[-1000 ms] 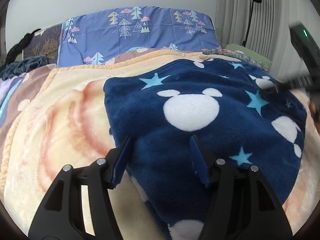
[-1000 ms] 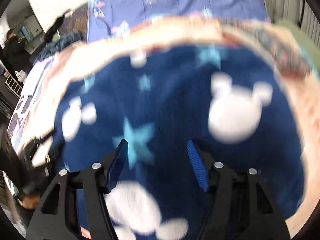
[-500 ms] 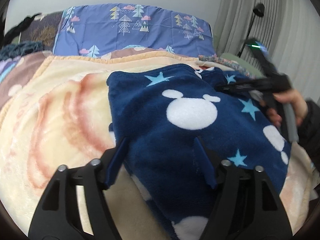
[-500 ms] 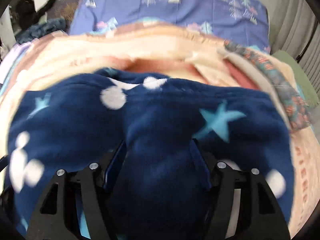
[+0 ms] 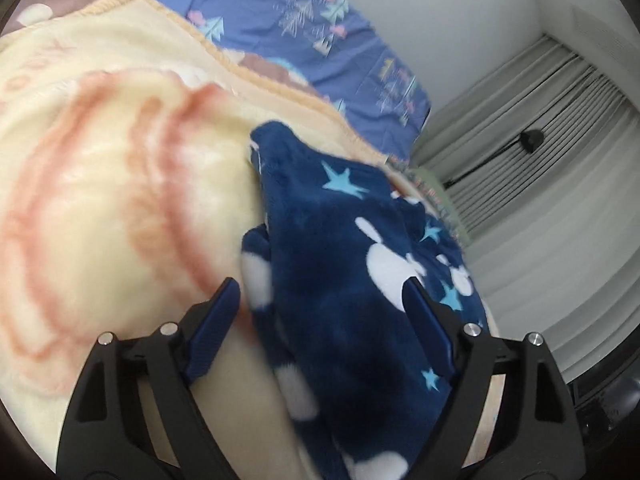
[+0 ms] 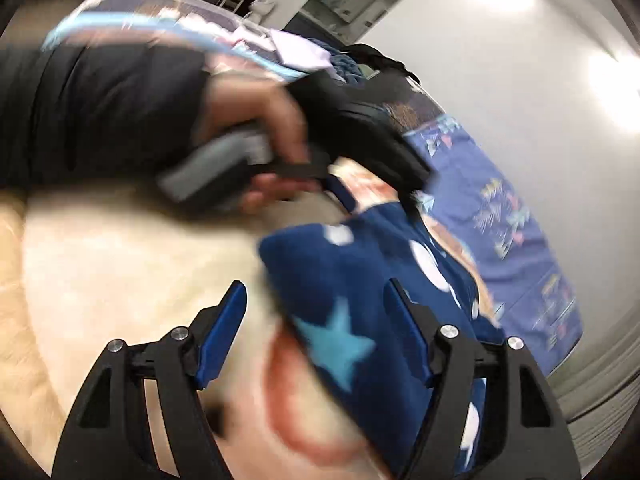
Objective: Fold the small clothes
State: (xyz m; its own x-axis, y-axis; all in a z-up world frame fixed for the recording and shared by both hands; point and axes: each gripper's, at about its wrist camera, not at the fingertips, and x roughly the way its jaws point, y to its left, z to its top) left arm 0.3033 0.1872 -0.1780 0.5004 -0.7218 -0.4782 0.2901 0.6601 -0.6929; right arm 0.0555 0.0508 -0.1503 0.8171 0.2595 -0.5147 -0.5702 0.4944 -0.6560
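Observation:
A small navy fleece garment [image 5: 352, 288] with white mouse heads and light blue stars lies on a cream and orange blanket [image 5: 100, 200]. My left gripper [image 5: 320, 308] is open, its fingers straddling the garment's near edge. My right gripper [image 6: 316, 316] is open over another corner of the same garment [image 6: 360, 304]. The right wrist view also shows the left gripper [image 6: 372, 168] held in a hand, above the garment's far edge. Both views are tilted and blurred.
A purple pillowcase [image 5: 312, 36] with tree prints lies at the head of the bed. Grey curtains [image 5: 540, 152] and a black lamp [image 5: 530, 140] stand to the right. Piled clothes [image 6: 296, 52] lie at the bed's far side.
Both grippers have swung and tilted sharply. The garment looks bunched narrower than before. The right gripper now looks across the bed toward the left hand. Both stay open.

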